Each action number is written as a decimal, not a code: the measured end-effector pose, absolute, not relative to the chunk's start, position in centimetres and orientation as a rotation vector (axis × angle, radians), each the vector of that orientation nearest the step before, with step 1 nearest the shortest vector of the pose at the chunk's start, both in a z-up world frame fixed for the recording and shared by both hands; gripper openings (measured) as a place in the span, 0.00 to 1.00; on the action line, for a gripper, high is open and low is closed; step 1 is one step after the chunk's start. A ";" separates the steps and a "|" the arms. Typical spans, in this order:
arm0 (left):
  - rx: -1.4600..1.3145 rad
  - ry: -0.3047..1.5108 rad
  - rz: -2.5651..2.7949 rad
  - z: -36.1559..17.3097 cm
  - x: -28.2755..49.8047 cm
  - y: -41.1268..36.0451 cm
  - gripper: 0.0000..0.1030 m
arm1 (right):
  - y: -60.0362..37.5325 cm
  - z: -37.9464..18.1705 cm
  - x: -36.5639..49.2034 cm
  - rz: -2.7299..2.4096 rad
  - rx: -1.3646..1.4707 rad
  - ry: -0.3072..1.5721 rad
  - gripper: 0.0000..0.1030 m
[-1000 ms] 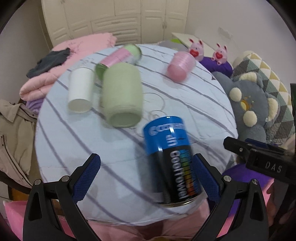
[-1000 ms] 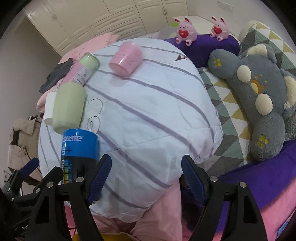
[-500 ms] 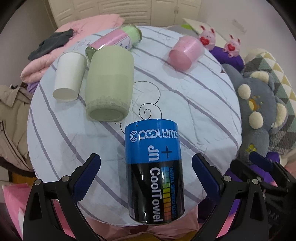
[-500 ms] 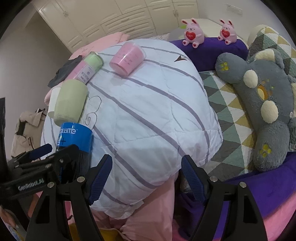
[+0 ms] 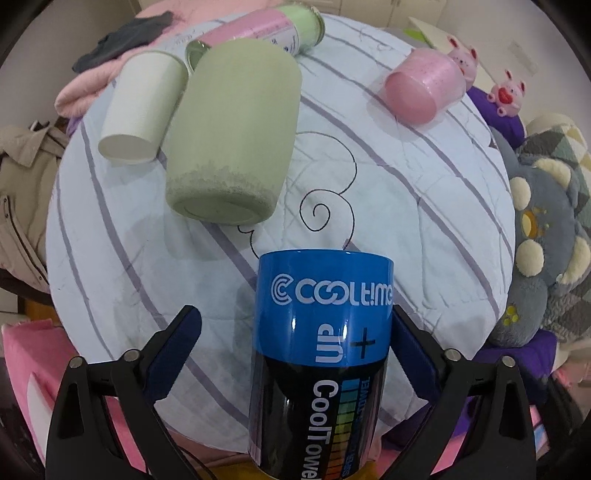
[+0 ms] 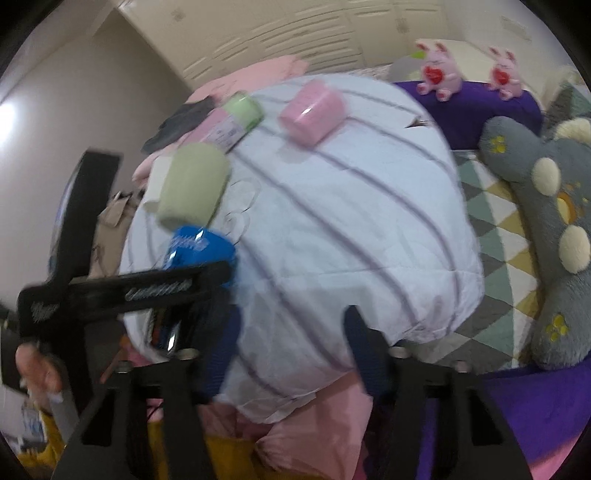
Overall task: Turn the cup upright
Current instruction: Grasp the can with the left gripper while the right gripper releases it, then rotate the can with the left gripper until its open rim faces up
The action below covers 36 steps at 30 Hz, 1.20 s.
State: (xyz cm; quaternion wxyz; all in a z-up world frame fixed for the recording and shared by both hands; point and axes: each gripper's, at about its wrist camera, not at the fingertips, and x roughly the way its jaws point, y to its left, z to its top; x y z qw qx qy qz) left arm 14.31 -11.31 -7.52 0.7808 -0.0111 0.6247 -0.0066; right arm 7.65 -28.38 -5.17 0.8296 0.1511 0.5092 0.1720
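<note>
L gripper: wide, blue can lies between fingers.
R gripper: wide, holds nothing.
Green cup: on side, far left.

striped quilt, grey plush toy, two pink bunny figures

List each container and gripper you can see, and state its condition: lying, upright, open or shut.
blue can: lying, between the left gripper's fingers, not yet clamped
green cup: lying on its side, base toward camera
white paper cup: lying on its side
pink cup: lying on its side
pink-and-green bottle: lying
left gripper: open
right gripper: open, empty
</note>
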 end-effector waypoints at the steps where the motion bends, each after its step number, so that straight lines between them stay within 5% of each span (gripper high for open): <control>1: -0.028 1.362 -0.025 -7.7 14.4 -11.4 0.83 | -28.0 -5.1 7.5 0.395 0.314 1.083 0.38; 4: -0.021 1.403 -0.029 -8.4 14.9 -11.7 0.79 | -26.7 -4.6 6.8 0.487 0.289 1.088 0.27; 10: -0.025 1.406 -0.032 -8.2 14.6 -12.2 0.68 | -24.1 -3.6 6.0 0.659 0.293 1.077 0.25; 36: 0.014 1.239 -0.057 -4.1 14.3 -11.5 0.67 | -23.5 -4.8 7.2 0.661 0.399 1.112 0.18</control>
